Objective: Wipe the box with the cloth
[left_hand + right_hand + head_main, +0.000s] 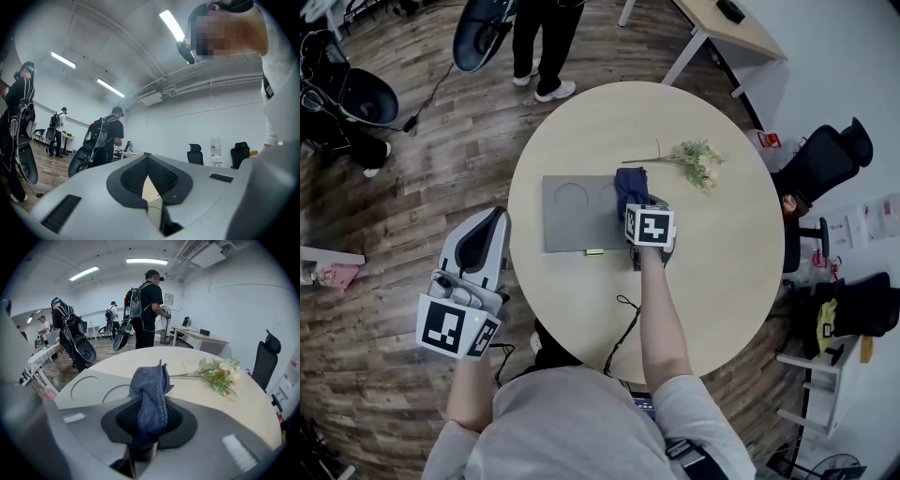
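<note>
**Wipe step: cloth positioned at box**

Left gripper [490, 225], lower left, off the table [722, 272]: jaws together, empty. Right gripper [151, 414], frame centre: clamped on the blue cloth [629, 184], over the right end of the grey box [572, 220]. Probable next move: press the cloth down and stroke left across the 2 round recesses.

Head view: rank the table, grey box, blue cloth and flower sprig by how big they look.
1. table
2. grey box
3. flower sprig and blue cloth: too close to rank. The sprig is longer but thin, the cloth compact.
</note>
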`<state>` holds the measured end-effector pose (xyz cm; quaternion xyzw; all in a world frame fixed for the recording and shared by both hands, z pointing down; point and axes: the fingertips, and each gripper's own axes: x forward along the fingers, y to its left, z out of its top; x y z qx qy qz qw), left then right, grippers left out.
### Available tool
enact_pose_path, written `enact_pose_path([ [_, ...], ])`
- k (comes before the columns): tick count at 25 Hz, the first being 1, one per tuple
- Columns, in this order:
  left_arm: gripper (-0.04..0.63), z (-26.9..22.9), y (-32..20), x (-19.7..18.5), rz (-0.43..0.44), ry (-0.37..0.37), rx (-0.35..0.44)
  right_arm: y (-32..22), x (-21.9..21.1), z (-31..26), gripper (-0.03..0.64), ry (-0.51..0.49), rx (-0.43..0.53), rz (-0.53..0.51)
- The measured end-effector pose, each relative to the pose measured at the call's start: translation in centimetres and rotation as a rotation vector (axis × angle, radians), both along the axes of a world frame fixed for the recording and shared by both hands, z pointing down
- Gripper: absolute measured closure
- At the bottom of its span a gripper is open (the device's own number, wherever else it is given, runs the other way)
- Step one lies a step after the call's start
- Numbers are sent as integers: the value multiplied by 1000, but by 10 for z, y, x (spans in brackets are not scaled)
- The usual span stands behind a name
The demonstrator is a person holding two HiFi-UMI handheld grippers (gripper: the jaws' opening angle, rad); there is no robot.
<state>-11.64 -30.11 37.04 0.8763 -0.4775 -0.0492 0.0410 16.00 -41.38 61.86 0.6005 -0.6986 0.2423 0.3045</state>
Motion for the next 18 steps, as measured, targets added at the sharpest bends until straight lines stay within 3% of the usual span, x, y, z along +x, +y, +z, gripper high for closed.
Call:
enact_pose_path([
  [3, 588, 2, 1, -3, -1, 7, -2, 6, 15, 1, 538, 39, 3, 24],
  [10, 588, -2, 3, 2, 7, 19, 6, 9, 5, -7, 538, 2, 15, 12],
  [18, 588, -7, 11, -4, -7, 29, 18, 34, -81, -39, 537, -164, 86, -105],
])
